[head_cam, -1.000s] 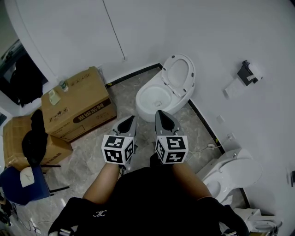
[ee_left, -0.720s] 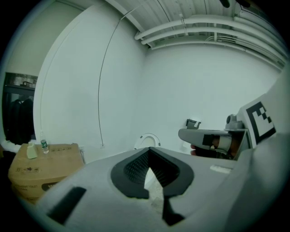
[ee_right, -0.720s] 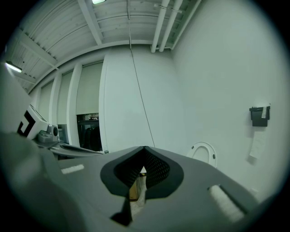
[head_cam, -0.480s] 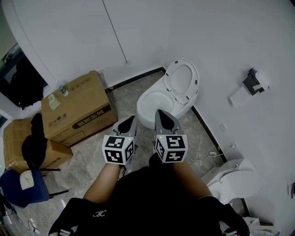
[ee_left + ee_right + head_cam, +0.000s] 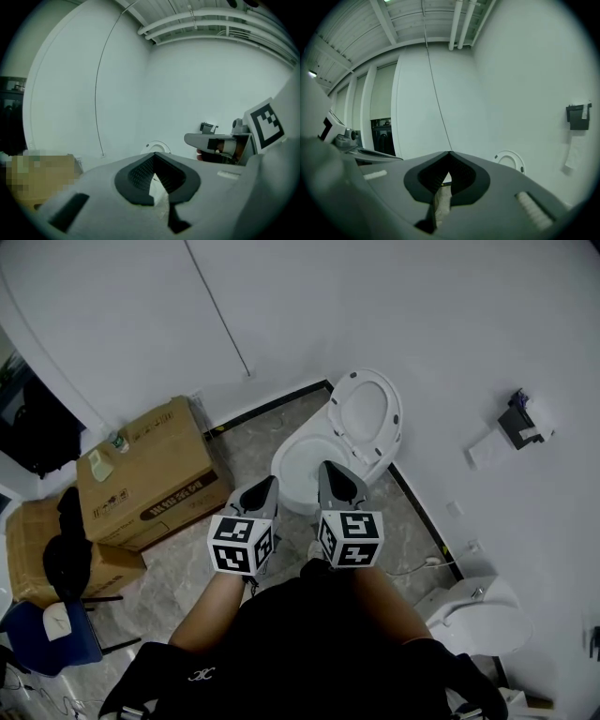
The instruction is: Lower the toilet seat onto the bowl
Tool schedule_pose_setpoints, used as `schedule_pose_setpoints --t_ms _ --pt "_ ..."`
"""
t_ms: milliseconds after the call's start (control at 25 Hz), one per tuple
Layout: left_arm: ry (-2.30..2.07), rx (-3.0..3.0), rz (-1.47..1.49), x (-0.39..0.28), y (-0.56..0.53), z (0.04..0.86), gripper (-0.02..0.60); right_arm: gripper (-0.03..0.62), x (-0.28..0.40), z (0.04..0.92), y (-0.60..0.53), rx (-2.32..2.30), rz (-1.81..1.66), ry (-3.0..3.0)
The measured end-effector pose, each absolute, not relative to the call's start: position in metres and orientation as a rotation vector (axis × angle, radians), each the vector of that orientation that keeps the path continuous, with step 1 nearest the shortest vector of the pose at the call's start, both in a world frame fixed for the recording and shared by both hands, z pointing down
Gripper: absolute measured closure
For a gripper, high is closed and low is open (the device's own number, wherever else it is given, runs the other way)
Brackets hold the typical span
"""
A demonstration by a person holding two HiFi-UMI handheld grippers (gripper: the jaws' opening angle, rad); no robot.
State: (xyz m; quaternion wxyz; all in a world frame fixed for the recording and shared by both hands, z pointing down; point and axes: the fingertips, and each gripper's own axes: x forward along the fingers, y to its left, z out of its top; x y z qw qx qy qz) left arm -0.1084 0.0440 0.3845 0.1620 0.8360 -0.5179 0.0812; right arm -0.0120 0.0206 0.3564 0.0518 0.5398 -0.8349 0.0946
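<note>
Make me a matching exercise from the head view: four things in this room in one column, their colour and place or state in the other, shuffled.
1. toilet seat
2. cardboard box
3. paper holder
4. chair

A. black, at the far right
B. white, raised upright
C. blue, at the lower left edge
D. brown, left of centre

Pairs: 1-B, 2-D, 3-A, 4-C
</note>
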Motion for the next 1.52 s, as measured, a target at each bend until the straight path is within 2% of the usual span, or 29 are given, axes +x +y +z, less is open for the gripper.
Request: schedule_pose_setpoints --t_ms 960,1520 --pt "-1.435 2.363 0.344 -0.007 -0.127 0.392 0.574 0.586 0.105 0.376 -0.158 1.704 0.424 -2.464" --pt "-1.392 2.308 0.396 0.017 -0.168 0.416 0.574 0.585 0.178 0.43 -0.223 1.775 0.418 -2.217"
